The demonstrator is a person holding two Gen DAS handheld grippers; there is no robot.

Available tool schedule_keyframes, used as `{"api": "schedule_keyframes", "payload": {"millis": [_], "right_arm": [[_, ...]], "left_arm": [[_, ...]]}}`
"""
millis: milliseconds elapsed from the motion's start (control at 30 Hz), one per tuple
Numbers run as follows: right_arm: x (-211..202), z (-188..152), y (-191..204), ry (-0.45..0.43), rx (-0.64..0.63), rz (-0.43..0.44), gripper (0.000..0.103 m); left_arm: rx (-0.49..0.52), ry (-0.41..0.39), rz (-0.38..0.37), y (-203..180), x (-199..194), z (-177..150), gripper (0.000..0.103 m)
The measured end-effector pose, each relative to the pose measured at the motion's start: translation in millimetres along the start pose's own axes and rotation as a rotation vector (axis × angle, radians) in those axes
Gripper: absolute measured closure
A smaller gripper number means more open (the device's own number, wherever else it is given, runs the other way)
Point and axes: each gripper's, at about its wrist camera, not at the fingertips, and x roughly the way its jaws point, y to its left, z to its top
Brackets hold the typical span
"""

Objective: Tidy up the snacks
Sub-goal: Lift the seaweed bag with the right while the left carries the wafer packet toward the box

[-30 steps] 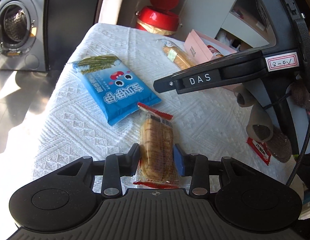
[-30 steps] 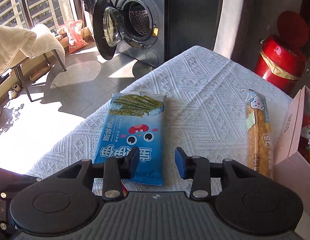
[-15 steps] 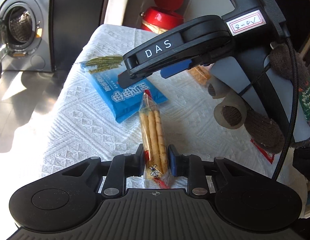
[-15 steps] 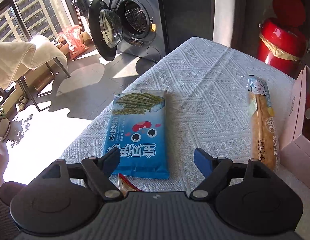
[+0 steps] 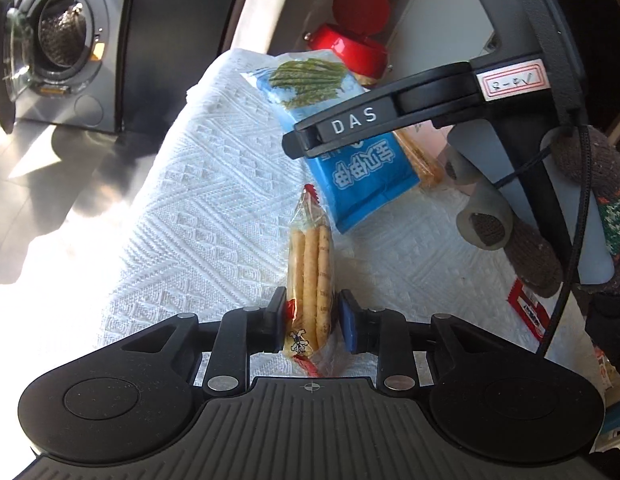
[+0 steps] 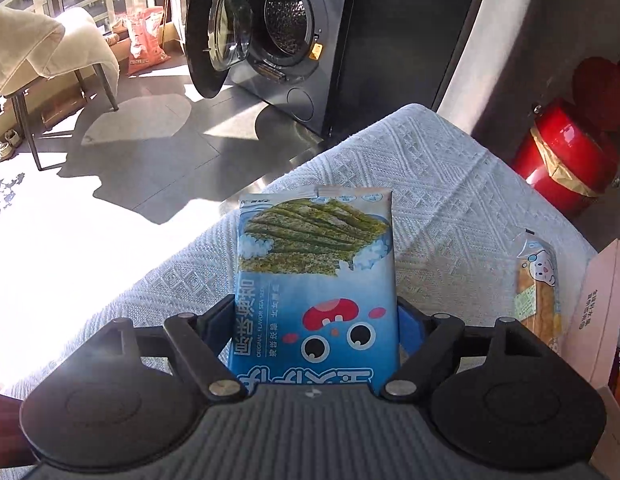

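Pinching the breadstick packet, your left gripper pointed forward over the table; your right gripper clamped the blue seaweed bag, raised.

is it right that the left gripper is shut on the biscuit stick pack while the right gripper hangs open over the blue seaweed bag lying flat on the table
Not quite. The left gripper is shut on the biscuit stick pack, but the right gripper is not open: its jaws grip the blue seaweed bag by its sides. The left wrist view shows the bag raised off the table.
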Motion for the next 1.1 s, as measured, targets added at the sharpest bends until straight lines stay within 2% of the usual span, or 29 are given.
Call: {"api": "schedule_keyframes", "payload": {"millis": [167,333,433,533,633,700,767,900,1000,1100], "right_arm": [[-56.1,-48.7,-39.2,-0.076,0.033,-0.037,0.023],[-81.7,-124.5,-87.0,-0.037,0.173,-0.124,0.022],[-85.2,-172.1,-119.9,0.023,0.323,-0.185,0.021],[-88.5,-209.2,-142.1,0.047,0.444,-0.215,0.018],[-95.6,-238.4,-152.8,-0.027,0.538,-0.202,0.015],[-98.5,-246.7,-150.5,-0.089,0.556,-0.203,0.012],[-93.8,-246.6,-144.5,-0.094,0.524,-0.212,0.003],[-89.2,-247.9,-137.2,-0.114,0.506,-0.252,0.000],[-90.4,-249.7,-137.2,-0.132,0.502,-0.252,0.000],[-92.7,-253.3,-137.2,-0.153,0.500,-0.256,0.000]], "left_arm": [[0.007,0.010,-0.024,-6.9,11.6,5.2,0.077],[0.067,0.035,-0.079,-36.0,33.8,16.8,0.077],[0.157,0.040,-0.088,-63.0,47.7,23.8,0.077],[0.274,-0.005,-0.059,-92.0,56.9,35.5,0.077],[0.358,-0.033,-0.007,-109.9,67.6,48.0,0.074],[0.379,-0.030,0.021,-113.2,72.3,52.5,0.072],[0.384,-0.023,0.045,-109.4,74.9,56.4,0.070],[0.367,-0.033,0.120,-90.7,62.1,60.4,0.071],[0.338,-0.035,0.100,-78.6,46.1,62.1,0.071],[0.422,0.015,0.064,-89.7,46.1,54.6,0.071]]}}
